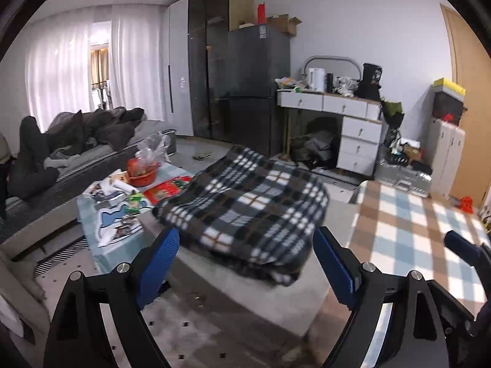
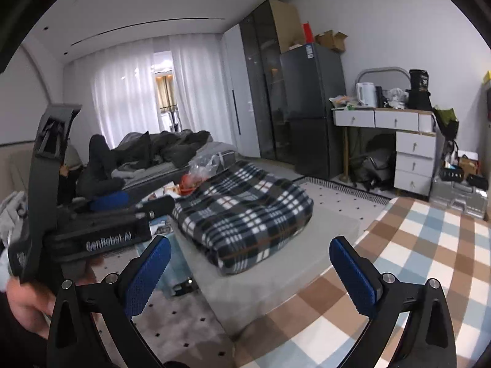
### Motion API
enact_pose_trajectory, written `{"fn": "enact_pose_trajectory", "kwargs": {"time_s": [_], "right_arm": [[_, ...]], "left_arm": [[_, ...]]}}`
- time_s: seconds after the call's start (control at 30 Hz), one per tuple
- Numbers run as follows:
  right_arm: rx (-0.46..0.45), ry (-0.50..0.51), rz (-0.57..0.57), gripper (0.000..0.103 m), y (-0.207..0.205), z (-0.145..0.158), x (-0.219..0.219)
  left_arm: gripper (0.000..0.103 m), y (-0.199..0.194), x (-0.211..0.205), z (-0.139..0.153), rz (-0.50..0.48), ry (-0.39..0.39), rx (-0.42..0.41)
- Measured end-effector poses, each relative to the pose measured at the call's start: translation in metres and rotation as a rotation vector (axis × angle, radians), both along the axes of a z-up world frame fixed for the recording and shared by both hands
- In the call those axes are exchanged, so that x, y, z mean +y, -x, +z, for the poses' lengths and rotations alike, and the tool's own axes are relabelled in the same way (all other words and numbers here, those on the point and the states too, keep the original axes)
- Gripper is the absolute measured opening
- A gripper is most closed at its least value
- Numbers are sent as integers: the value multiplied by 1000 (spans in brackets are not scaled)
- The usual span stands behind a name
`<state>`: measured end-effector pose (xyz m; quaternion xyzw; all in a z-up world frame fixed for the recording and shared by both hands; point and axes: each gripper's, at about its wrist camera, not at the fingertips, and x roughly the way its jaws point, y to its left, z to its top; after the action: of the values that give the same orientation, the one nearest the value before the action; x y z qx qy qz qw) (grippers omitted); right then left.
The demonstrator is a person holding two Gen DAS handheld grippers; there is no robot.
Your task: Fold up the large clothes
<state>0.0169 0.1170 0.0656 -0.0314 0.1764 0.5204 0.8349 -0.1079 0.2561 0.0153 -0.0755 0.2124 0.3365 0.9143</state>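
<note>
- Plaid garment [image 1: 245, 202]: black/white/grey check w/ thin orange lines, folded into a thick rectangular bundle. It lies on the pale grey pad [image 1: 264, 288], towards the pad's far side, w/ bare pad showing on the near side.
- Your left gripper [image 1: 245, 263]: blue ribbed pads spread wide, nothing between them. The bundle's near edge sits just beyond the tips, not touching (the frame is a bit smeared there).
- Your right gripper [image 2: 248, 263]: fingers also wide apart, empty. It looks at the garment [image 2: 242, 214] from the near right; cloth clear of both pads.
- In the right view, the left gripper's black body [image 2: 101, 233] shows at left, w/ your hand [image 2: 24, 303] partly seen at the bottom-left edge.
- Low table [image 1: 92, 214]: just left of the pad, light blue top, crowded w/ a red bowl [image 1: 142, 174], crinkled clear plastic, papers, small packets.
- Checked rug [image 1: 414, 230]: brown/blue/white squares, right of the pad.
- Grey dotted carpet [image 1: 190, 331]: under the pad, nearest you.
- Sofa [image 1: 61, 165]: far left, heaped w/ dark clothes and cushions.
- White desk [image 1: 346, 116]: drawers on its right side, top cluttered; white kettle [image 1: 316, 79] on it.
- Dark fridge [image 1: 257, 92]: left of the desk, cardboard boxes on top; tall dark cabinet beside it.
- White curtains [image 1: 76, 67]: back wall behind the sofa.
- Pale storage cabinet [image 1: 445, 156]: far right, yellow-lidded box stacked on it.
</note>
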Motion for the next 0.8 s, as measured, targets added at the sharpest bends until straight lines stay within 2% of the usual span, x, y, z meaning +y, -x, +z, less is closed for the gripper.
{"fn": "enact_pose_trajectory", "kwargs": {"time_s": [0.07,0.1,0.17,0.57,0.8], "right_arm": [[-9,6,-32,103,-1,-5,2],[15,21,-38,103,-5,-6,4],[43,5,-32,103,-6,-6,2],[75,-19,-36,103,4,-6,-11],[49,-34,-45,103,8,4,-16]], "left_arm": [[86,0,-1,-3,-8,16,8],[86,2,-2,-6,-6,16,9],[86,6,-5,-5,-5,6,7],[86,12,-20,-9,-4,-33,28],[86,13,-24,-11,-6,-35,34]]}}
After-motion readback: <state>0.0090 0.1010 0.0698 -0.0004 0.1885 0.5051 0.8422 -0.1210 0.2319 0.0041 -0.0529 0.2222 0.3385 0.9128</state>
